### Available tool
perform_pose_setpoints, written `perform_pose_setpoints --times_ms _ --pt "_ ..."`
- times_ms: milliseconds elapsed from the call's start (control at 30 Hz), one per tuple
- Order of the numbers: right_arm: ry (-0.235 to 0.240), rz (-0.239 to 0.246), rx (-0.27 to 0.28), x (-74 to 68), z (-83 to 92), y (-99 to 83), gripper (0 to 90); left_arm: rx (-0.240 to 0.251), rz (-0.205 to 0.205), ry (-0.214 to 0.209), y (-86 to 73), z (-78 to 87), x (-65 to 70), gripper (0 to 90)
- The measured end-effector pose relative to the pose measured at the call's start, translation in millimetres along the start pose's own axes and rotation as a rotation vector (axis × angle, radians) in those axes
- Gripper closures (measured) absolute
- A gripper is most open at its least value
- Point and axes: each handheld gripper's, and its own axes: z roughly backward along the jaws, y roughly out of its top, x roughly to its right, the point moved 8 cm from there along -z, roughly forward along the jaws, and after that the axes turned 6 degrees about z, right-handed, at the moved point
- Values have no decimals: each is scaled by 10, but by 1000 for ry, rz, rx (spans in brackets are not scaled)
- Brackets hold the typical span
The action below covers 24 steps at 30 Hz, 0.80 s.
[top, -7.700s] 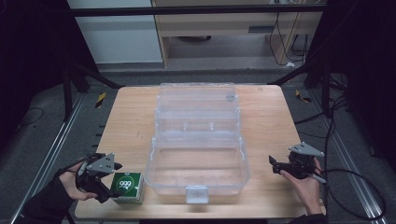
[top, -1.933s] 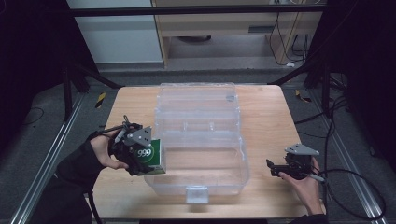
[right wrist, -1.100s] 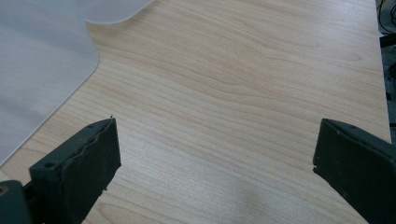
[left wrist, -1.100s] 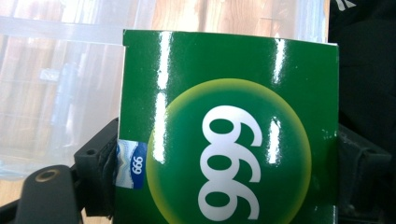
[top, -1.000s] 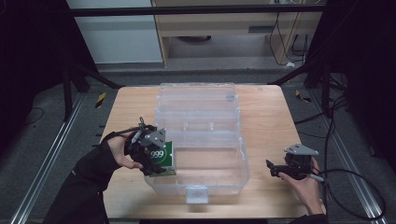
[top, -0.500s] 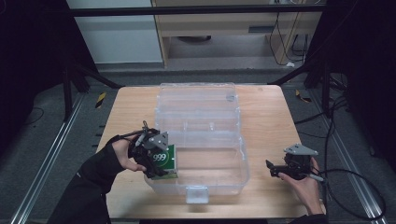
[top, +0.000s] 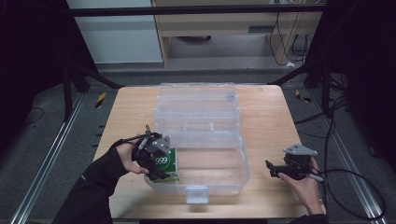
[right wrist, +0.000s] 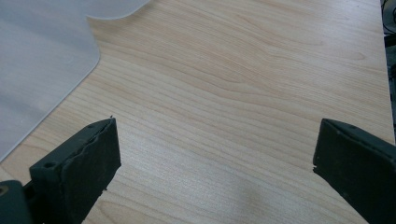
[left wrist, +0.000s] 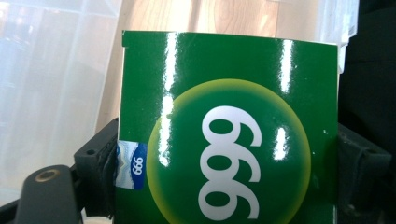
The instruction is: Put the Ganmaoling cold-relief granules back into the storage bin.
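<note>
a wooden table (top: 126, 112) carries an open clear plastic box (top: 201, 135). at the box's left front corner, the left gripper (top: 156, 161) clamps a green "999" carton (left wrist: 224, 135) over its rim. well right of the box, the right gripper (top: 275, 169) rests on the table, jaws wide apart, holding nothing.

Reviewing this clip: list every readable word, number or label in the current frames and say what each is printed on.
"999" in large white digits, seen sideways, on the yellow-green circle of the green box held in the left tongs.
"999" in small white digits on the blue tab at that box's edge.
The clear plastic bin and wooden table carry no text.
</note>
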Motion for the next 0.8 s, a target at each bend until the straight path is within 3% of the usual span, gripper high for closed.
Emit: perform_pose_setpoints --times_ms 500,800 --pt "1 6 -2 -4 -2 -1 11 -22 19 -11 -74 -174 -15 126" --pt "1 6 -1 -6 -1 2 11 20 32 1 -66 -48 -16 141"
